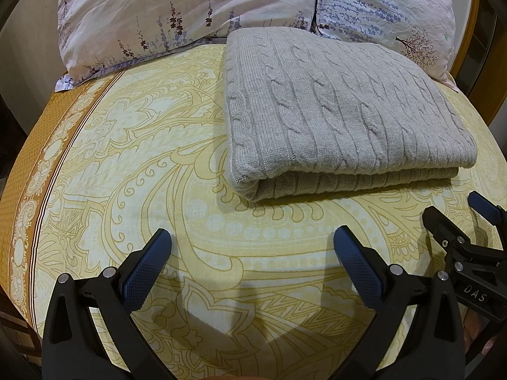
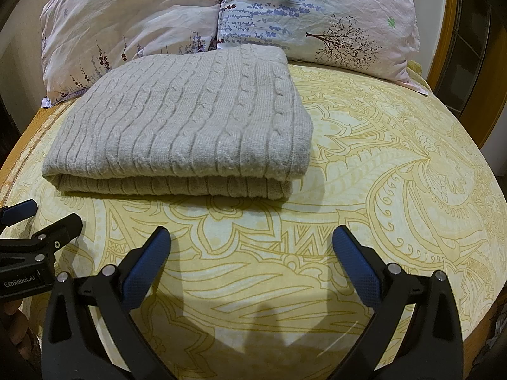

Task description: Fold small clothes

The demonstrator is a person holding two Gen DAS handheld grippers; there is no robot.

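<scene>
**Kid:** What are your grippers doing?

**Helper:** Your left gripper (image 1: pixel 252 242) has its fingers spread wide and holds nothing. Your right gripper (image 2: pixel 252 242) is the same: spread wide, with nothing in it. Both hang low over the sheet (image 1: pixel 177 164), side by side, and point toward the pillows (image 1: pixel 177 9).

**Kid:** Can you see one from the other?

**Helper:** Yes. In the left view, your right gripper peeks in at the right edge. In the right view, your left one peeks in at the left edge. They are close to each other but do not touch.

**Kid:** Where is the sweater (image 2: pixel 183 120)?

**Helper:** It lies on the bed just ahead of you, between your grippers and the pillows. Its far edge is right by the pillows. It sits in front of the gap between your two grippers. Nothing touches it.

**Kid:** Is it folded?

**Helper:** It looks folded. It is a neat gray block in layers, with the fold edge facing you. So I think this piece is done, or nearly done.

**Kid:** What comes next?

**Helper:** I guess you either leave it or fold it once more. For that, you reach forward, pinch the near corners, one in each gripper, and lift them together so the layers do not slip.
</scene>
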